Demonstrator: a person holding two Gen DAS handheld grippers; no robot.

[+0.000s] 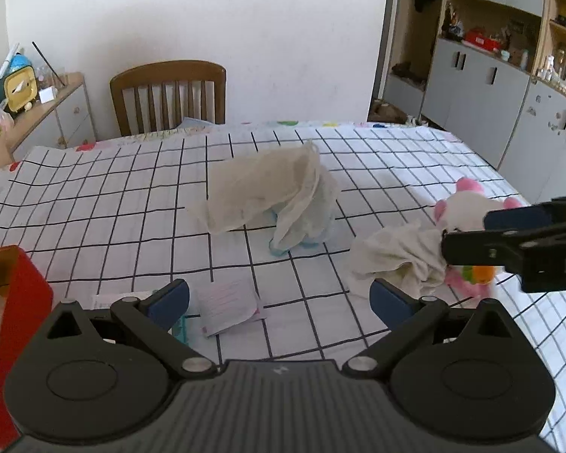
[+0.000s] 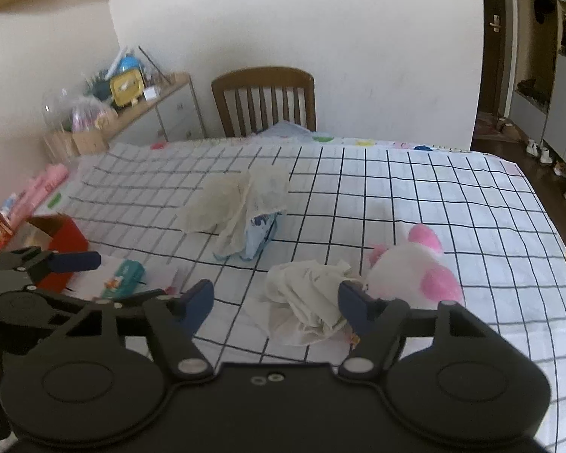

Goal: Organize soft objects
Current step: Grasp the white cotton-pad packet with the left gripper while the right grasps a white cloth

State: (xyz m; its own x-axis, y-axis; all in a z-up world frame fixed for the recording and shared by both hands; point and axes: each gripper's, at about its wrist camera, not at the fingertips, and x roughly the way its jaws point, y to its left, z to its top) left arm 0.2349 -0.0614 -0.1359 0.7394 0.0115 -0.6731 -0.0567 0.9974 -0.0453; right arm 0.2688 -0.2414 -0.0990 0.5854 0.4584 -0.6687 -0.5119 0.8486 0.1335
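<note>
left tongs (image 1: 279, 302): spread, empty, lower centre
right tongs (image 2: 275, 304): spread, over crumpled white cloth (image 2: 305, 302), lower centre of surface (image 2: 452, 188)
cloth: light, limp; pinch a raised fold
pink plush (image 2: 415, 268): soft, beside cloth

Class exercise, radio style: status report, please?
Both claws open, left, right. White cloth crumpled between right claw's fingers, ungripped. Pink plush touching it.
</note>
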